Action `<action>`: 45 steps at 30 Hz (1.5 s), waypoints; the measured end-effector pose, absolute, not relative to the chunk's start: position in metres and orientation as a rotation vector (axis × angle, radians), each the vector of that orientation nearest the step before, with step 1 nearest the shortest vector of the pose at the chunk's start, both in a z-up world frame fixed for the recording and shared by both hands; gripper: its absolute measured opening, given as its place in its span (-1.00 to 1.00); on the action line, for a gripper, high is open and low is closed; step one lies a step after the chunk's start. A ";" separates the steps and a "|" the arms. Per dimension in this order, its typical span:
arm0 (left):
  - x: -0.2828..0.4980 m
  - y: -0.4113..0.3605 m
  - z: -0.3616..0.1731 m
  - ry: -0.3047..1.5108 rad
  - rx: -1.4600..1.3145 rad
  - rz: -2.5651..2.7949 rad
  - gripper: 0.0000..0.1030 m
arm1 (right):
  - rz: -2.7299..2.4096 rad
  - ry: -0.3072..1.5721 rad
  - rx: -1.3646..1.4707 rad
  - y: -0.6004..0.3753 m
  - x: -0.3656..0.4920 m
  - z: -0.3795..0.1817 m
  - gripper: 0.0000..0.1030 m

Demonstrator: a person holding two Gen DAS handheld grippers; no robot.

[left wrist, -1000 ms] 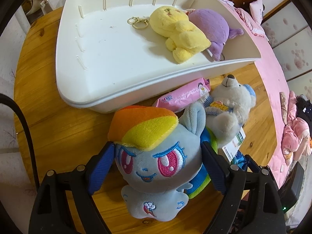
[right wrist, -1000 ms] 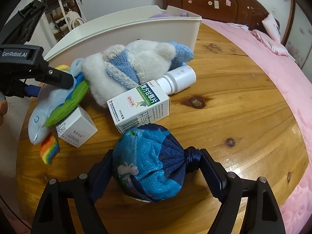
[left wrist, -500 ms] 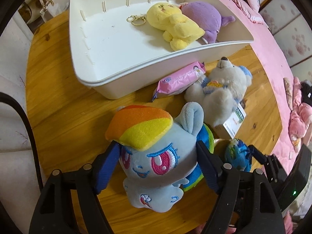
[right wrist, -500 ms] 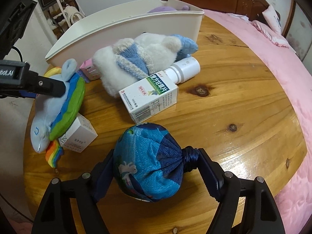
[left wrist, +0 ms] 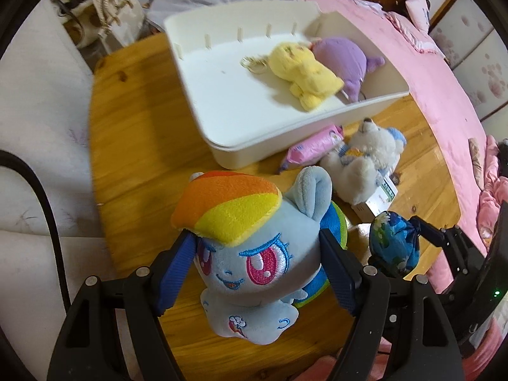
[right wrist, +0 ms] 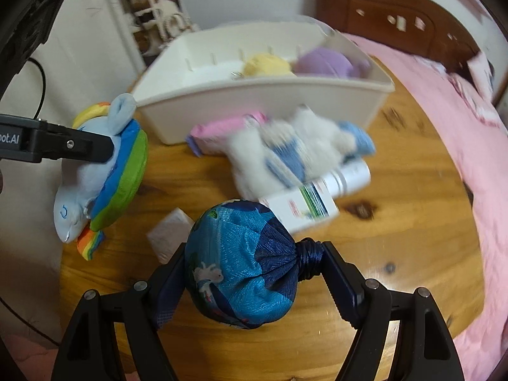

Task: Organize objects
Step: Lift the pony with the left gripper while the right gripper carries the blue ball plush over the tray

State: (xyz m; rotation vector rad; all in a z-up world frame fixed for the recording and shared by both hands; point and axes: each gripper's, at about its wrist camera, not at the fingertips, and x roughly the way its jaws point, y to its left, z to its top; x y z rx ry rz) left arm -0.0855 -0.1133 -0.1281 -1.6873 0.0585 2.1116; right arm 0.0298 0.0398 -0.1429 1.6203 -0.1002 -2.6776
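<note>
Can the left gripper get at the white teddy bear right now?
Probably not: the left gripper is shut on the rainbow pony plush, so its jaws are full. The white teddy bear lies uncovered on the table beside the bin.

Setting: home bedroom | evidence: bed (right wrist: 444,101) with pink cover, carved headboard (right wrist: 381,19), plush toys on wooden tabletop (right wrist: 397,190)

The left hand-held gripper (left wrist: 257,270) is clamped on a plush pony (left wrist: 250,254); the right hand-held gripper (right wrist: 250,273) pinches a blue pouch (right wrist: 241,266); both raised.
</note>
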 end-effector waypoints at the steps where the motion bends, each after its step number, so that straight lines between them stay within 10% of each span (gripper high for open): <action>1: -0.086 -0.115 -0.124 0.058 -1.683 2.127 0.55 | -2.668 -0.092 1.604 0.039 0.026 -0.139 0.55; 23: -0.163 -0.115 -0.042 -0.009 -1.473 2.436 0.55 | -2.529 0.131 1.155 0.029 -0.038 -0.047 0.55; 45: -0.237 -0.048 -0.060 0.083 -1.474 2.497 0.57 | -2.523 0.051 1.092 0.067 -0.105 -0.075 0.58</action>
